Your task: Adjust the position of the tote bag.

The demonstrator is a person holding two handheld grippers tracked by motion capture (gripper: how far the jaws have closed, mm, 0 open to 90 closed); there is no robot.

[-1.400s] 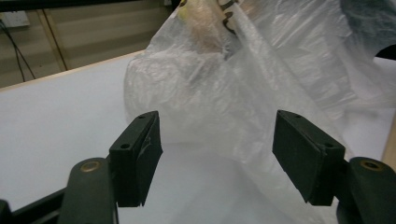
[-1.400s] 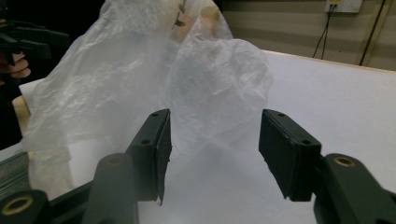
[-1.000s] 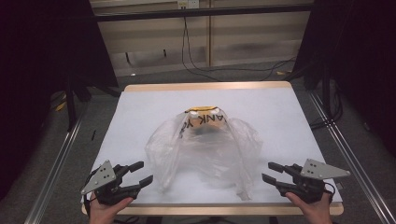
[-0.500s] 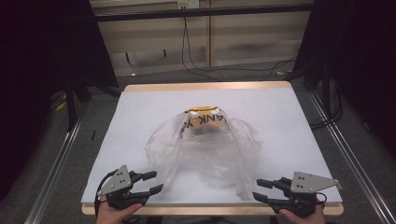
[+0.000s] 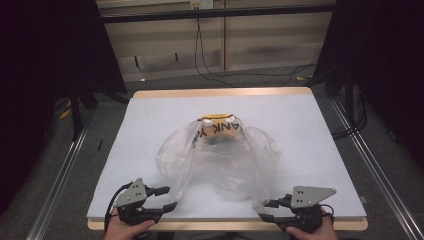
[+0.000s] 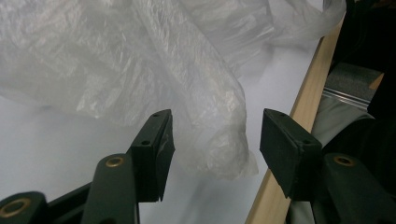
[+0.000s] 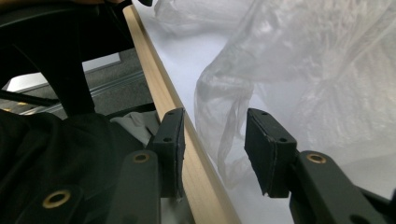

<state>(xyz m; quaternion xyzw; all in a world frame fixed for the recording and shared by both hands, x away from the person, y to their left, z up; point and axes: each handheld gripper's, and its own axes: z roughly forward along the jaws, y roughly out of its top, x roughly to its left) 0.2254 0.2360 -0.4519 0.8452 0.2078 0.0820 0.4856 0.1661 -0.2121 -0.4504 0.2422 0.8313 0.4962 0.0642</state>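
Hand-held grippers (image 5: 169,198) — now nearer bag (image 5: 220,160)

plastic bag (image 5: 220,160) veils lettered item (image 5: 220,129), lettering partly unreadable

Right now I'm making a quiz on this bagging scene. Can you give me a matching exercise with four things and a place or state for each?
Things:
1. left gripper
2. right gripper
3. plastic bag
4. yellow-topped item

Places or states:
A. inside the bag, at its far end
B. spread out in the middle of the table
C. jaws open at the bag's near left handle
D. jaws open at the bag's near right handle

Pairs: 1-C, 2-D, 3-B, 4-A
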